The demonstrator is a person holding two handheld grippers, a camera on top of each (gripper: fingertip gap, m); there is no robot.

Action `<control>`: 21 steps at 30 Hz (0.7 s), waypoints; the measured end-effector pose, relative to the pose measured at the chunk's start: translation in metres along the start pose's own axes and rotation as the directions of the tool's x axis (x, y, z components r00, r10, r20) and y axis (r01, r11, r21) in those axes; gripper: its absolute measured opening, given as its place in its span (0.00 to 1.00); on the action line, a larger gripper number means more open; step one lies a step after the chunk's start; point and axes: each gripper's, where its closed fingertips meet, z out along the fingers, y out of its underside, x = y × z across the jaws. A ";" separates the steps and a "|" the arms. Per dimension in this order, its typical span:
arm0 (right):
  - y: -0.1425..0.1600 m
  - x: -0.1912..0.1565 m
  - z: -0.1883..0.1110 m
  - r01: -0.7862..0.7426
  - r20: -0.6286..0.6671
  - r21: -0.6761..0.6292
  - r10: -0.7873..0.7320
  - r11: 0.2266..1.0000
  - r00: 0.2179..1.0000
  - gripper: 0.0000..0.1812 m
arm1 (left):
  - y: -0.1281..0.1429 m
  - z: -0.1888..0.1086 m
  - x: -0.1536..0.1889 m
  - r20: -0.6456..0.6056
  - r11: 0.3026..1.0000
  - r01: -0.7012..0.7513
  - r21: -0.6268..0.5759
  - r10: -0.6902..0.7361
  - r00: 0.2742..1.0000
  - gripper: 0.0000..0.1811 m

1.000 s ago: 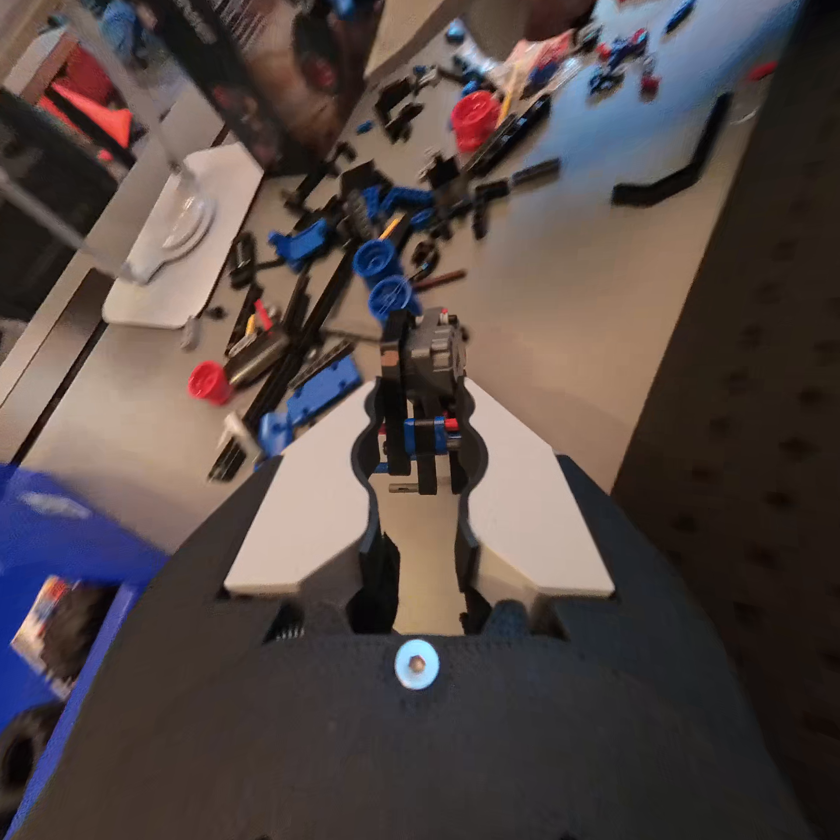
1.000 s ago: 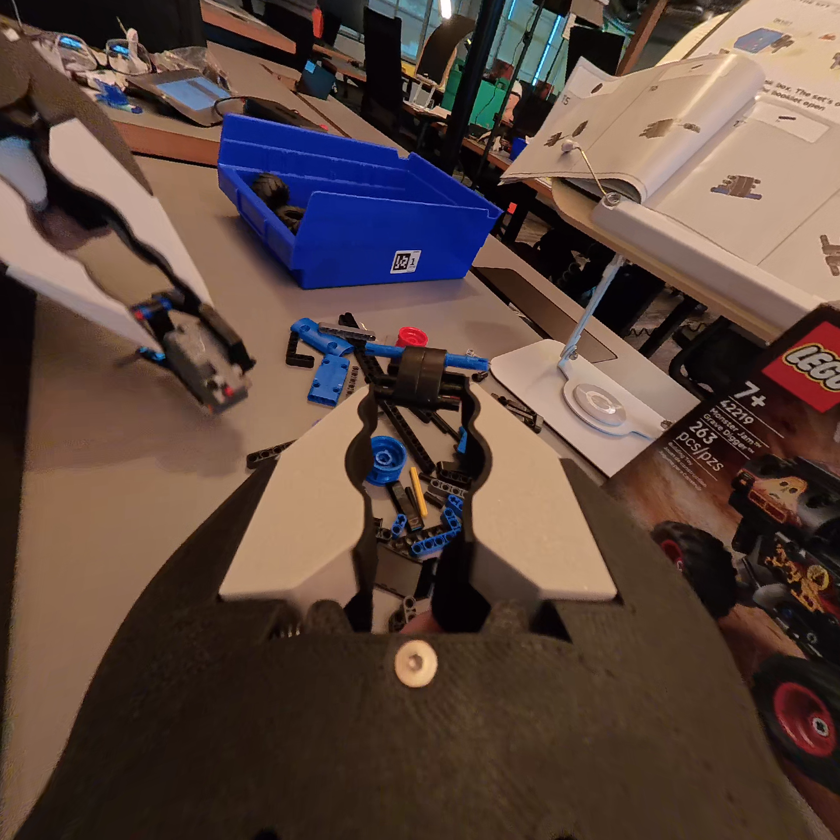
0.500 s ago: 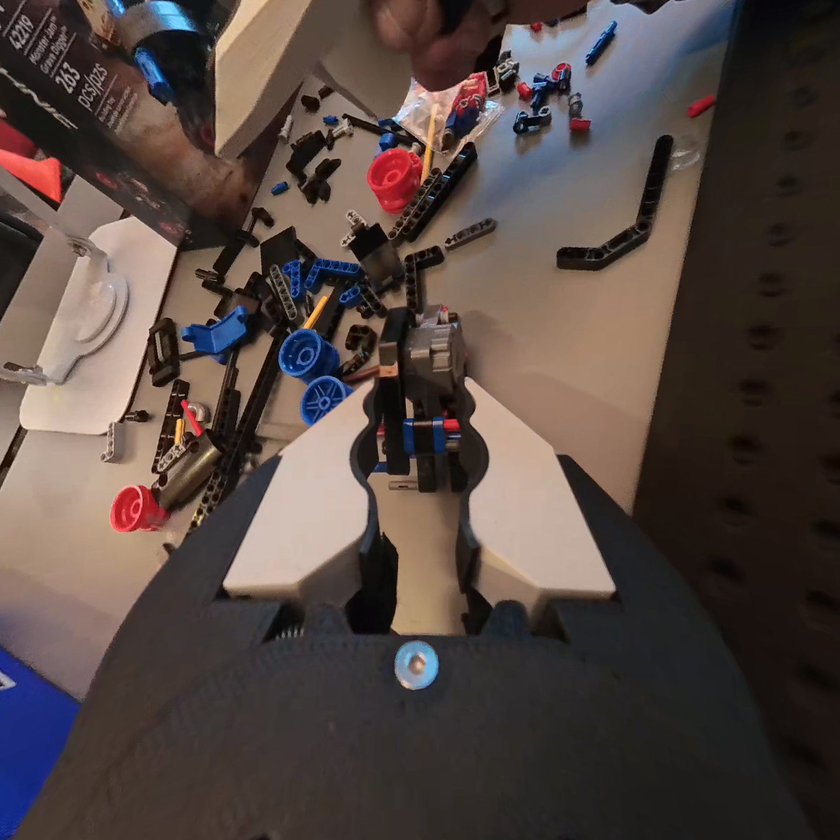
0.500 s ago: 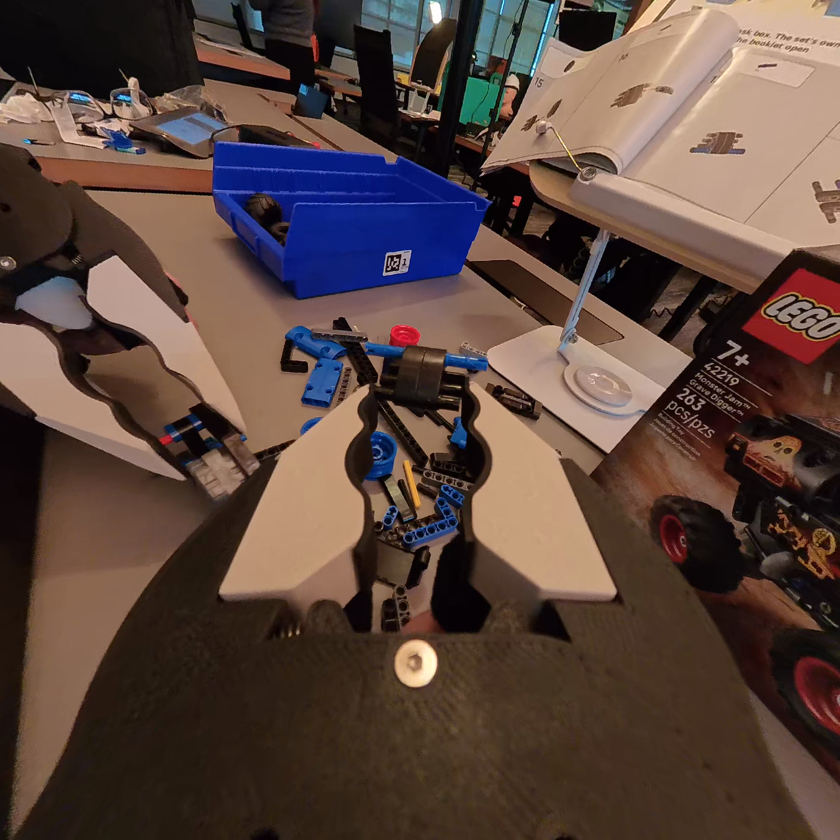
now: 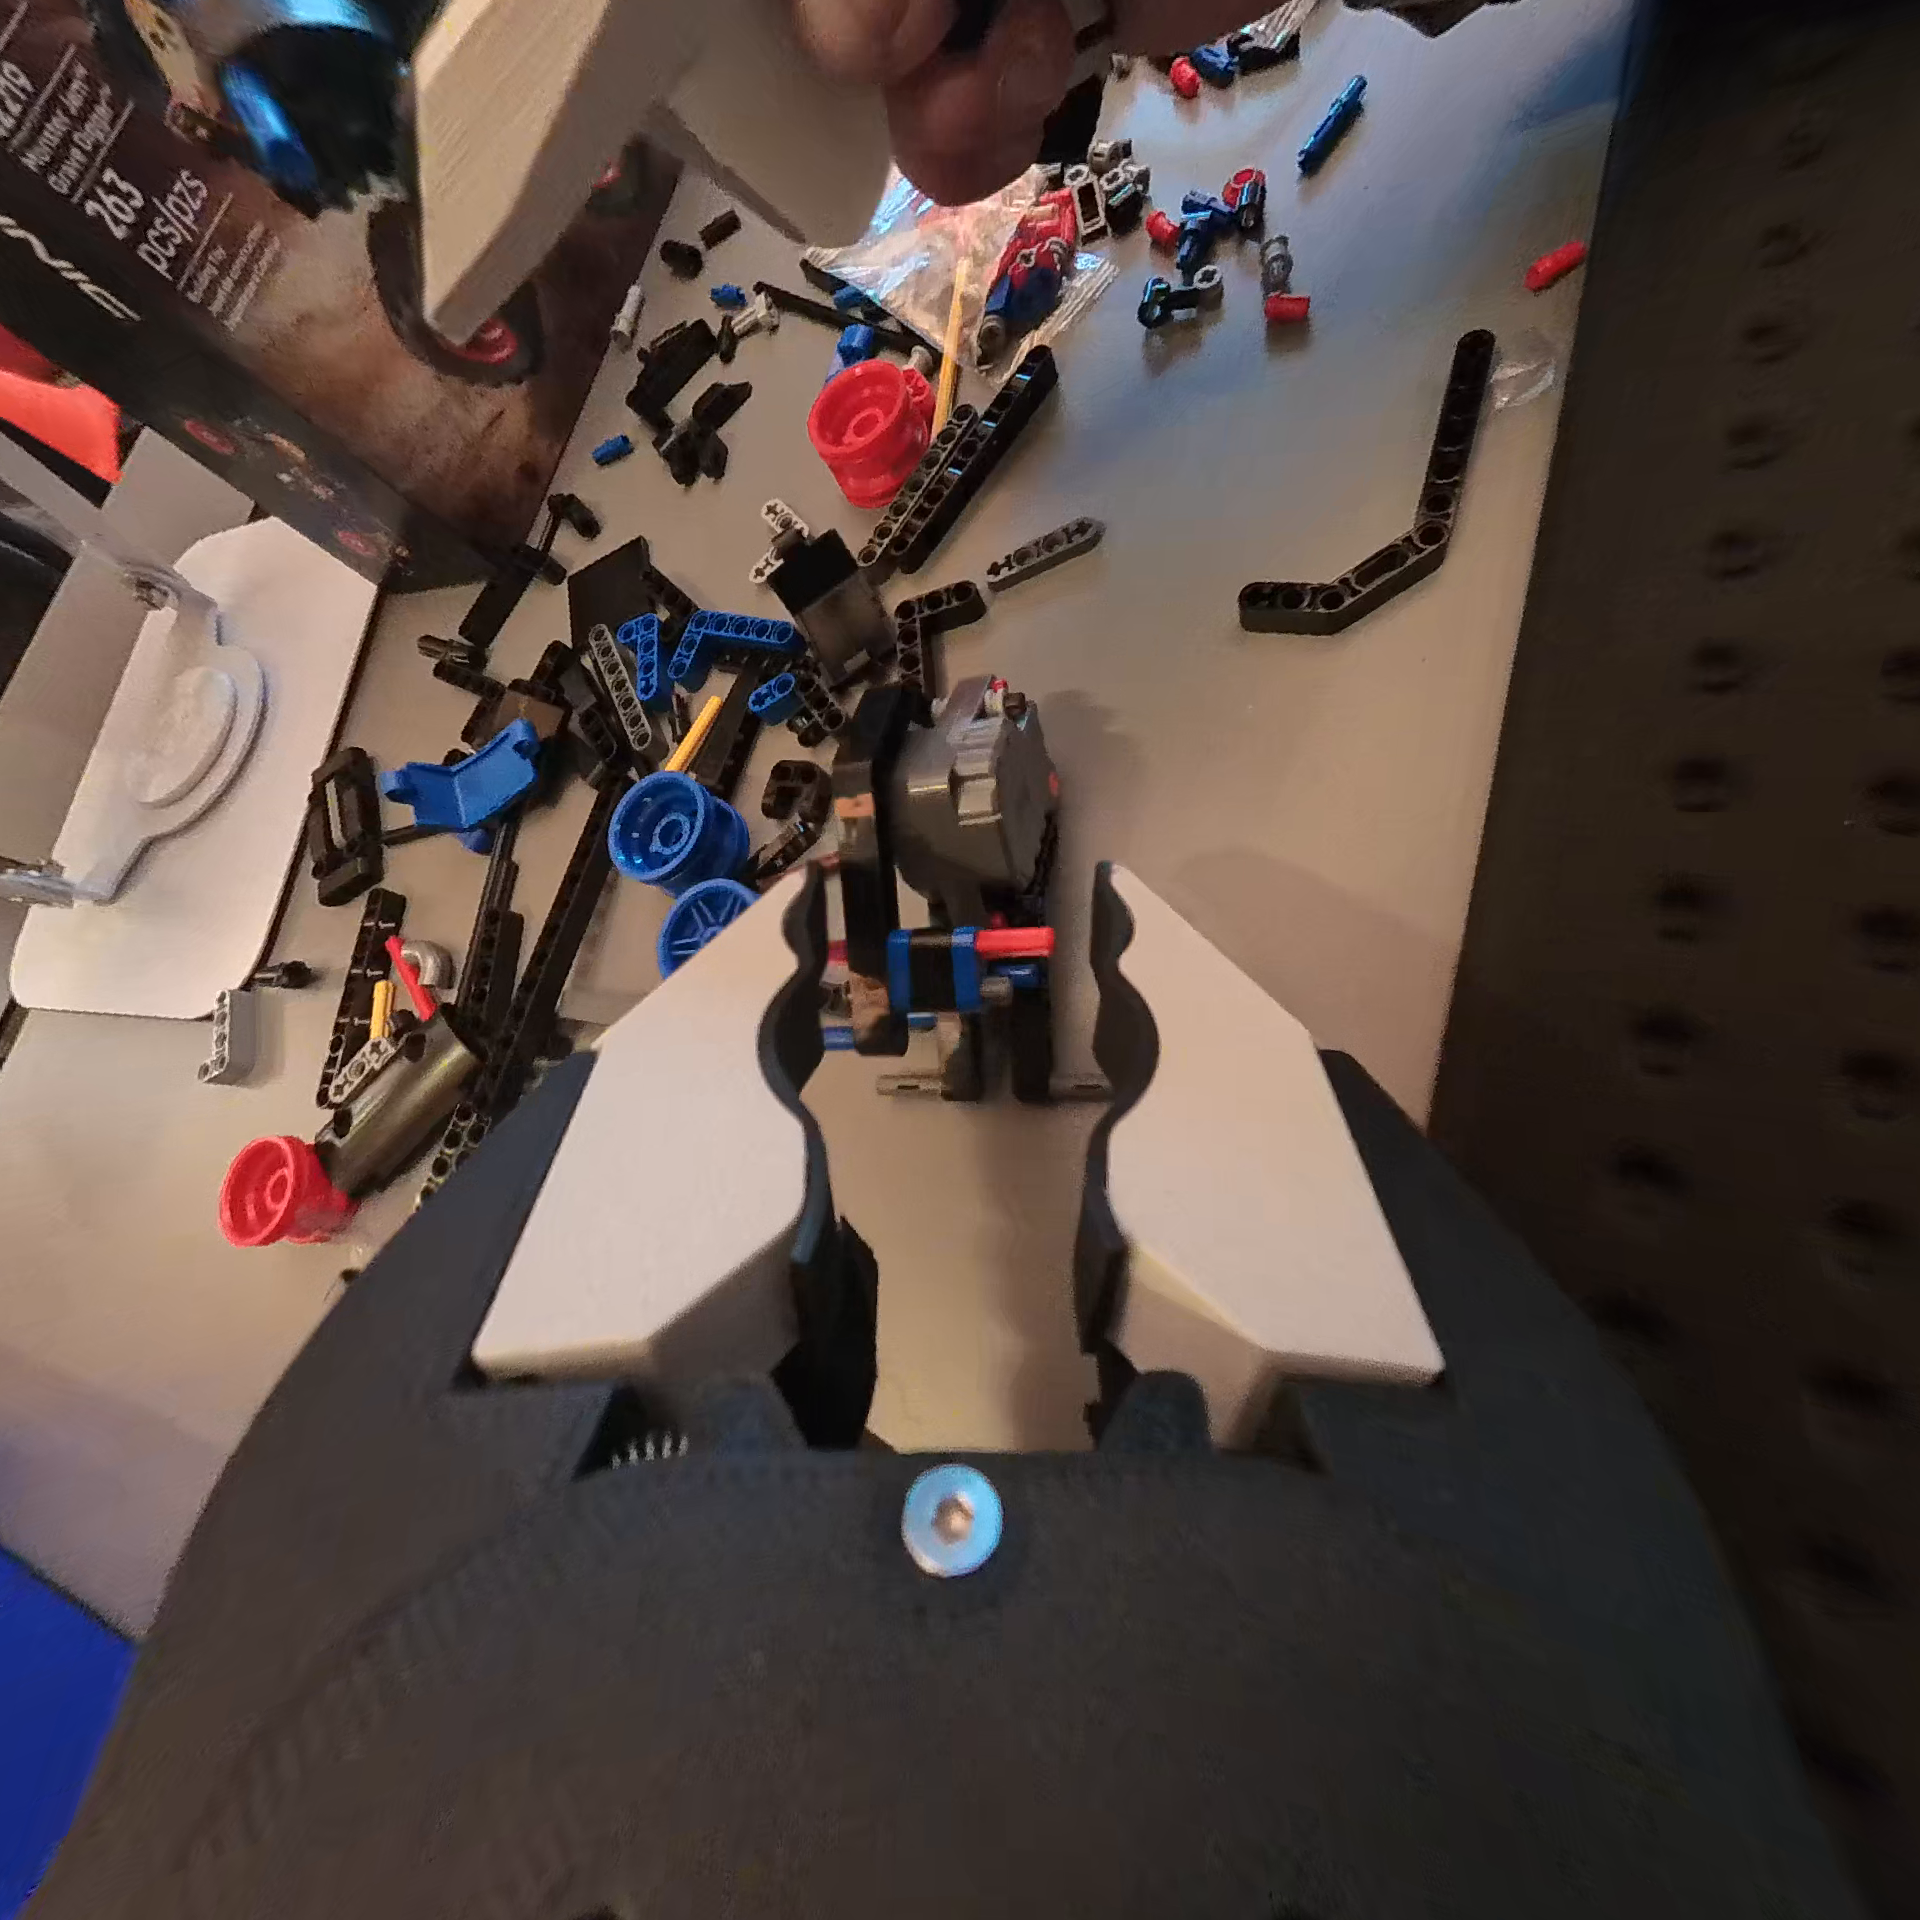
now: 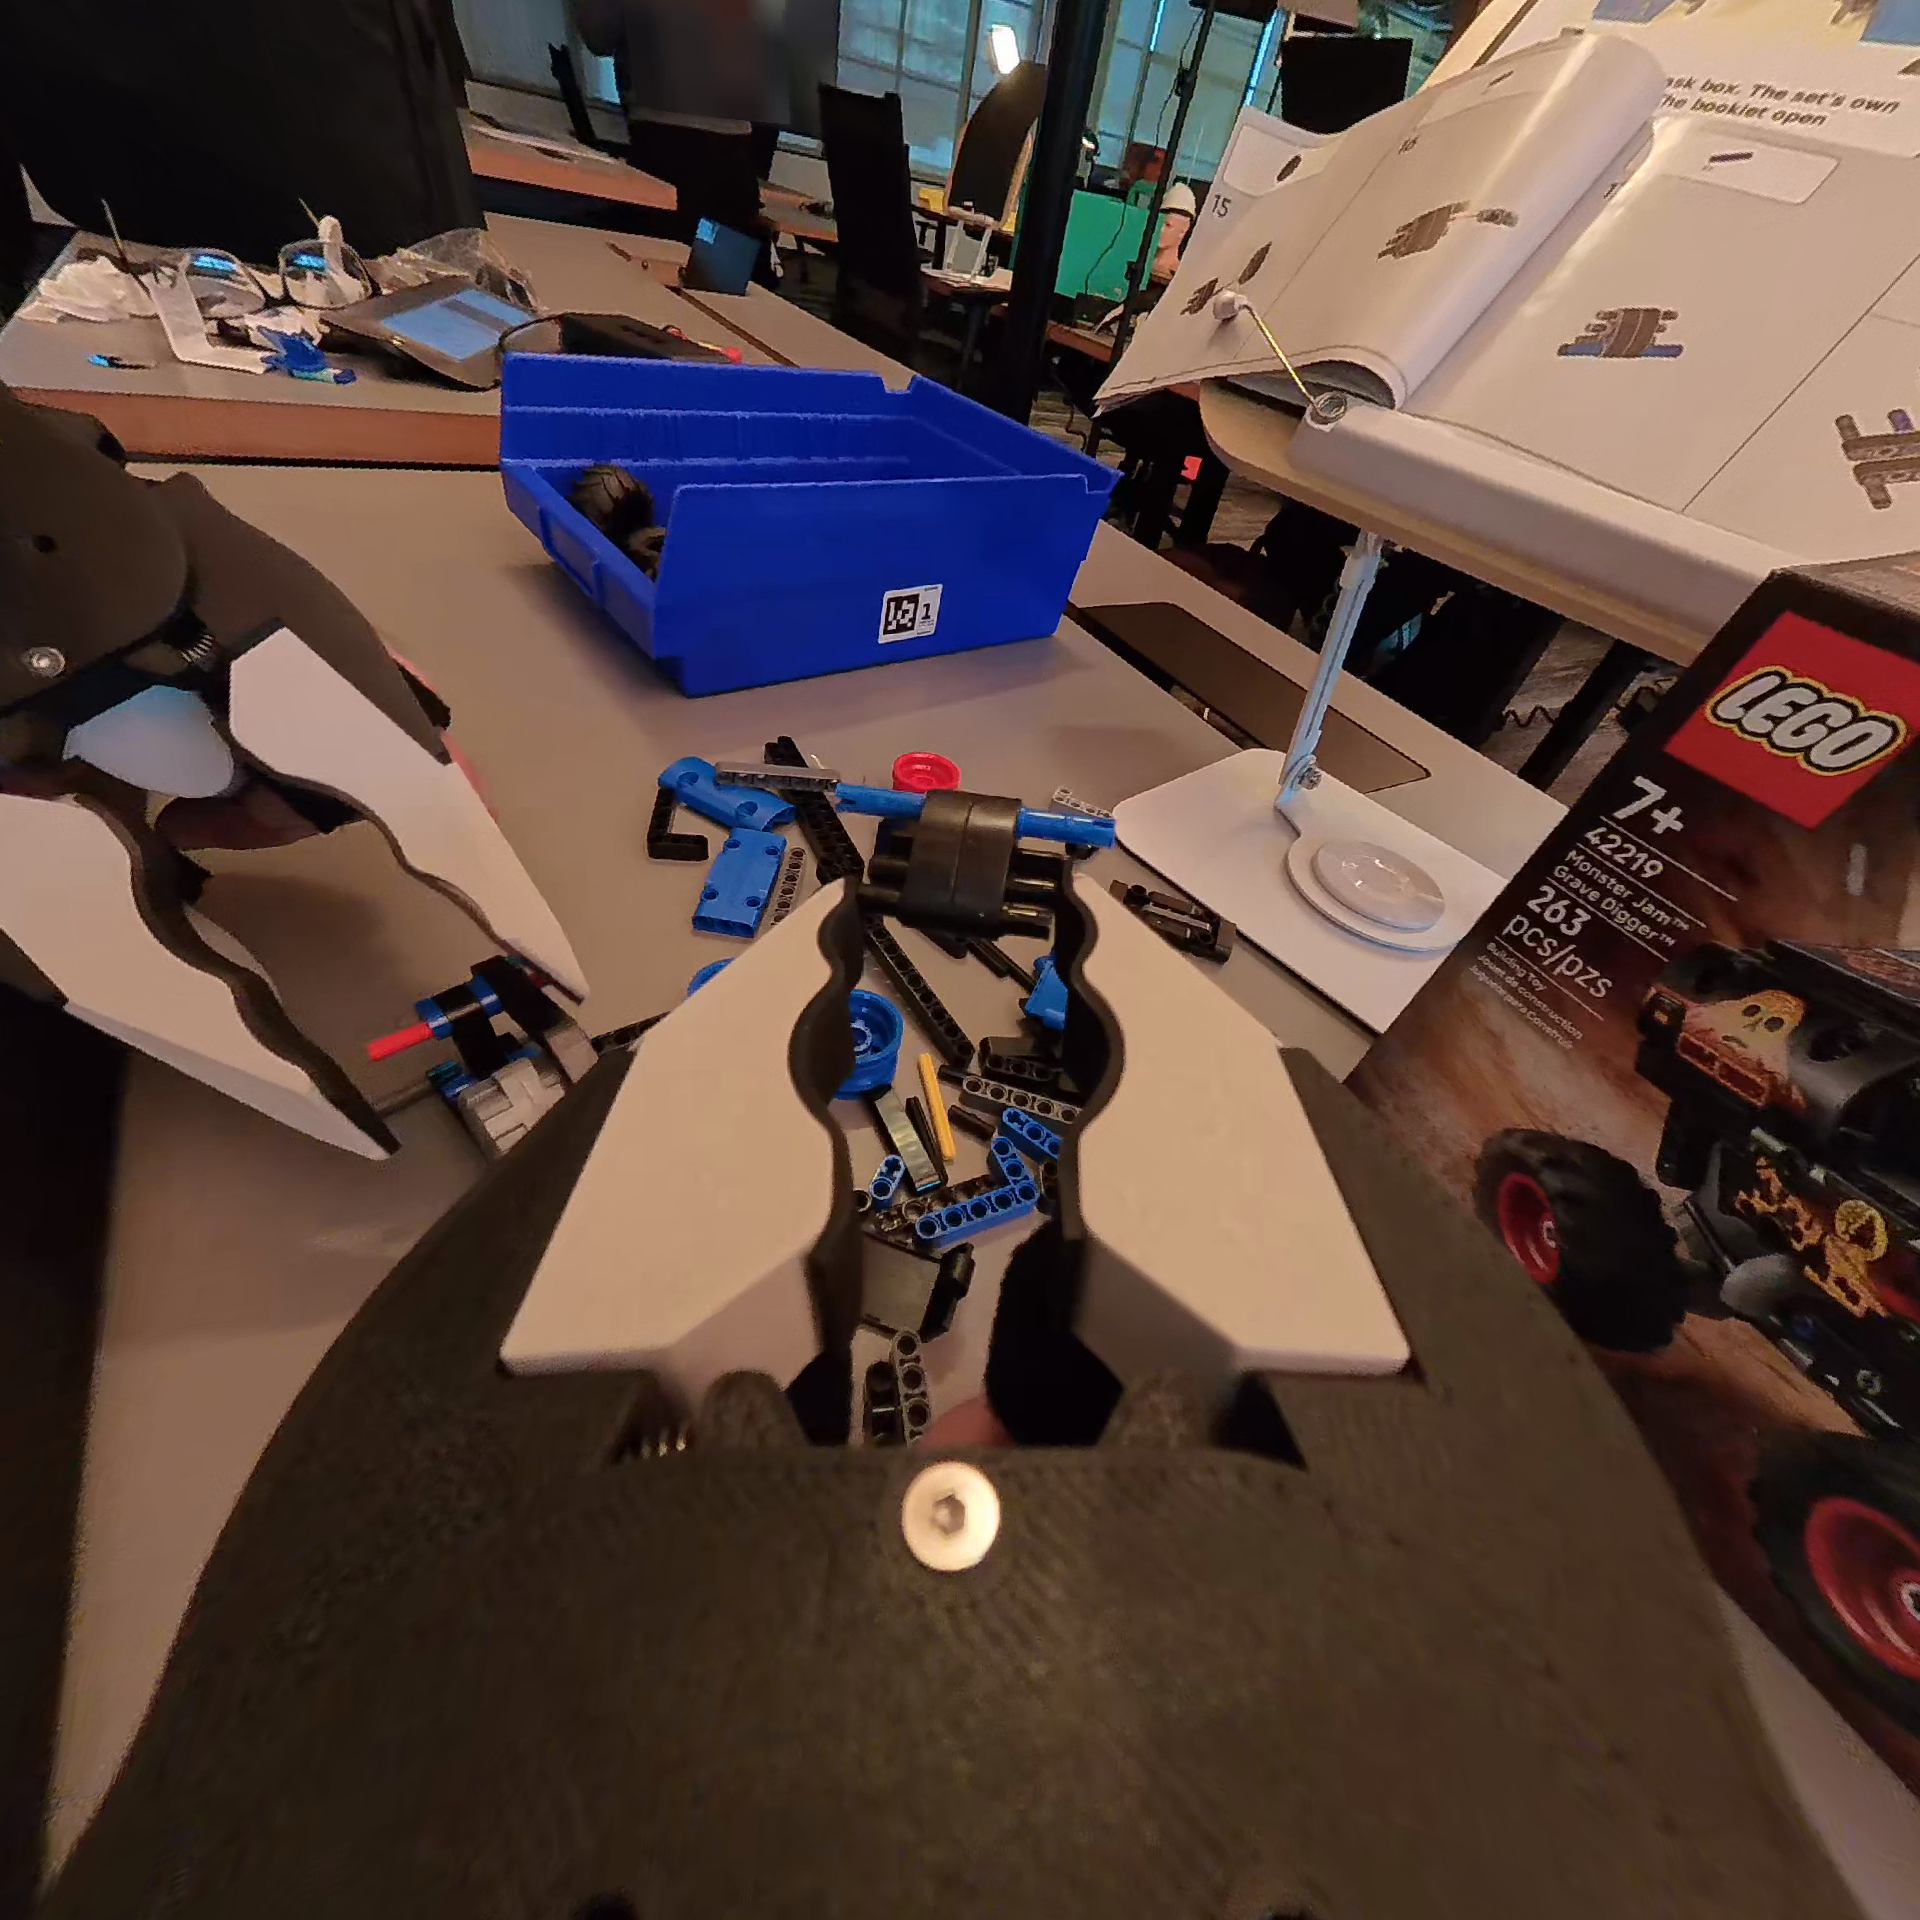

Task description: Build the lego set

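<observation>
Lego assembly: grey, black and blue, with a red pin sticking out; it is lying on the surface, between the fingertips of the left hand-held gripper.
Left hand-held gripper: its jaws are standing wide, with a gap showing on at least one side of the assembly, so it is not gripping it. The surface looks to be carrying the weight.
Right hand-held gripper: it is closing on a black part with blue pins poking out on both sides, and holding it up above the pile.
Why so: judging by the layout, the assembly is sitting free so that it can be taken again at a better angle, while the black part is waiting in the air to be joined to it.
Pile: loose beams, blue hubs and red hubs are lying spread just beside the assembly, within easy reach of either gripper.
Booklet: it is standing open on a stand, facing the work, probably for checking the step.
Box: it is standing upright at the right edge of the pile.
Bin: blue, behind the pile and well apart from it, and holding black tyres.
Progress: the build is looking early, since most of the pieces are lying unjoined.
</observation>
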 end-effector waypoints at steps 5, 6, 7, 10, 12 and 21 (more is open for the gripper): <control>-0.001 -0.003 -0.001 -0.008 0.022 0.002 0.008 1.000 1.000 0.19 | 0.001 -0.006 -0.004 0.009 1.000 0.007 -0.004 -0.007 1.000 0.28; -0.001 -0.004 -0.001 -0.017 0.032 0.003 0.016 1.000 0.999 0.19 | 0.001 -0.008 -0.005 0.007 1.000 0.016 -0.002 -0.016 1.000 0.27; -0.001 -0.004 -0.001 -0.027 0.042 0.001 0.026 1.000 0.999 0.19 | 0.002 -0.009 -0.004 0.000 1.000 0.028 -0.001 -0.028 1.000 0.27; -0.001 -0.004 -0.002 -0.041 0.056 0.001 0.041 0.999 0.998 0.19 | 0.005 -0.010 -0.005 0.008 1.000 0.025 -0.011 -0.025 1.000 0.27; -0.001 -0.006 -0.002 -0.041 0.065 -0.002 0.041 0.999 0.997 0.19 | 0.006 -0.009 -0.004 0.008 1.000 0.019 -0.012 -0.019 1.000 0.27; 0.002 -0.008 -0.001 -0.033 0.080 -0.013 0.034 0.999 0.996 0.19 | 0.001 -0.002 -0.008 0.030 1.000 -0.019 0.009 0.019 0.999 0.19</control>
